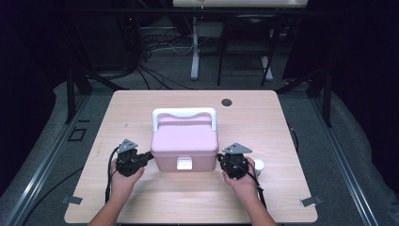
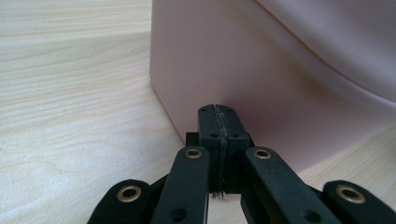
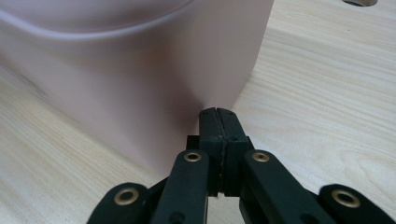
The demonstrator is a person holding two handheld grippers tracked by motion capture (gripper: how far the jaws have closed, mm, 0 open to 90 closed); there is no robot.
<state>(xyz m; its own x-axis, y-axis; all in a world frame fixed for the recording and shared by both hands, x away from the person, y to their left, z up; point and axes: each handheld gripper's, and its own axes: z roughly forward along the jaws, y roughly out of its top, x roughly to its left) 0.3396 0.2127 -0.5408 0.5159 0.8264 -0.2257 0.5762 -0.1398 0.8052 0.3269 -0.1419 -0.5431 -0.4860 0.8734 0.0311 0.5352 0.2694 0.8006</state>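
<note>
A rectangular table with a pale wood-grain top [image 1: 141, 197] stands on a grey floor. A pink plastic box with a white handle and white front latch [image 1: 184, 143] sits on it, centred. A small white round object [image 1: 259, 165] lies near its right side. A dark round hole [image 1: 227, 102] marks the far edge.

High view: above the near edge, facing forward and down over the whole tabletop [image 1: 141, 108]. Left tool [image 2: 218, 111] view: low, very close, facing the pink box's [image 1: 184, 146] left wall. Right tool [image 3: 218, 112] view: equally close at its right wall. All share the box.
</note>
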